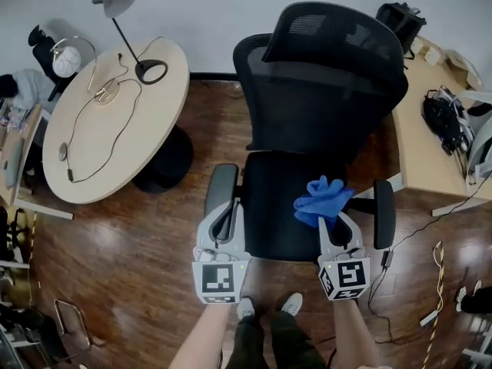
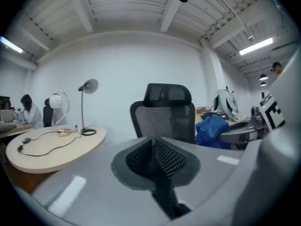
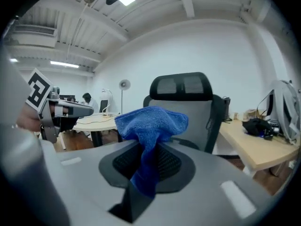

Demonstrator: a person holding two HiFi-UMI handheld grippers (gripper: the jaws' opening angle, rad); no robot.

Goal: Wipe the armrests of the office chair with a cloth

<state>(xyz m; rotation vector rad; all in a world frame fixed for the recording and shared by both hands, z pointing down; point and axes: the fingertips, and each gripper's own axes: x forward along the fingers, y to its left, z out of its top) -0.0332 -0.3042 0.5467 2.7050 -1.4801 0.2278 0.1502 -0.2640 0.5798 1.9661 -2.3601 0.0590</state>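
Note:
A black mesh office chair (image 1: pixel 323 91) faces me, with its left armrest (image 1: pixel 221 184) and right armrest (image 1: pixel 383 214) on either side of the seat. My right gripper (image 1: pixel 332 225) is shut on a blue cloth (image 1: pixel 321 198), which bunches above the pads (image 3: pixel 150 121), over the seat and left of the right armrest. My left gripper (image 1: pixel 224 225) hovers over the near end of the left armrest. In the left gripper view its pads (image 2: pixel 171 157) meet at the tips with nothing between them. Both grippers point level at the backrest (image 2: pixel 162 117).
A round wooden table (image 1: pixel 92 152) with a desk lamp (image 1: pixel 115 2) and a cable stands at the left. A desk (image 1: pixel 419 144) with bags and headphones is at the right. Cables (image 1: pixel 438 283) lie on the wooden floor. My feet (image 1: pixel 269 307) stand before the seat.

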